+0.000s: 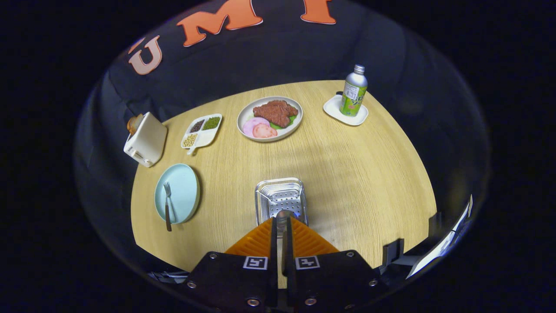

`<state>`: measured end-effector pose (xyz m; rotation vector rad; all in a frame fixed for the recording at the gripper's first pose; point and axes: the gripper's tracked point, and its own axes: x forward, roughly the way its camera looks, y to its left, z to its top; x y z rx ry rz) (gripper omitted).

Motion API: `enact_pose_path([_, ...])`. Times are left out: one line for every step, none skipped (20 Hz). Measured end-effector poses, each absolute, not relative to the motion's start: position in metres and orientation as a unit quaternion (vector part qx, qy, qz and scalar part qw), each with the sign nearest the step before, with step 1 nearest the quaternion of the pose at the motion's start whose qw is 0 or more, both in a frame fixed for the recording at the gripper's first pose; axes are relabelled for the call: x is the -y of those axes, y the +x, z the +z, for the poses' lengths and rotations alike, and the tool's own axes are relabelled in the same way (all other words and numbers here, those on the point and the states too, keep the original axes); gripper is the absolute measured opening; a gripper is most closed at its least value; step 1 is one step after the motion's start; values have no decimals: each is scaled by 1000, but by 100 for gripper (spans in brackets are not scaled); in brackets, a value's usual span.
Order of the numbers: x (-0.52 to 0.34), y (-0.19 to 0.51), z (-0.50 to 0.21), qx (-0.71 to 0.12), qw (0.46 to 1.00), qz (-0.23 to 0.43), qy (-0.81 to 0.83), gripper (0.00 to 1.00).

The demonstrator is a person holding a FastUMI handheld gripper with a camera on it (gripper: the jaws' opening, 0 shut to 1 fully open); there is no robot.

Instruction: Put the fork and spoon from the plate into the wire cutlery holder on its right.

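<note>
Spoon [281, 216] handle is sitting pinched between the narrow jaws at lower centre, poised over the wire cutlery holder [280, 196]; fork [167, 204] is lying on the blue plate [184, 191] at left, awaiting its turn.

Staged booth w/ dining setup: black cloth wall [282, 52], wooden table [347, 174], toaster [145, 139].

Gripper [281, 224]: fingers closed on a spoon handle [281, 216] above the wire cutlery holder [280, 198]. Fork [167, 206] lies on the pale blue plate [182, 191], left of the holder.
</note>
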<state>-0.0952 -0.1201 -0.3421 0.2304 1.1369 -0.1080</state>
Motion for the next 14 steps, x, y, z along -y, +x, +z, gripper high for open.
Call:
enact_pose_path([120, -86, -335, -519, 846, -44, 112, 10])
enact_pose_path([119, -78, -328, -501, 857, -38, 114, 13])
enact_pose_path([118, -70, -320, -481, 869, -31, 116, 14])
enact_pose_path([118, -61, -311, -457, 881, -26, 118, 20])
enact_pose_path([116, -51, -301, -432, 894, -21, 118, 22])
enact_pose_path([115, -43, -292, -409, 905, -16, 117, 30])
enact_pose_path([109, -39, -283, -395, 911, -8, 119, 33])
enact_pose_path([101, -34, -274, -382, 916, 2, 122, 41])
enact_pose_path([95, -27, -261, -362, 924, 9, 122, 46])
enact_pose_path([88, -20, -250, -339, 933, 12, 118, 57])
enact_pose_path([83, -14, -238, -316, 942, 13, 108, 61])
enact_pose_path([77, -7, -226, -291, 952, 9, 98, 66])
enact_pose_path([70, 0, -216, -267, 959, 3, 92, 71])
enact_pose_path([60, 6, -206, -248, 964, -2, 90, 76])
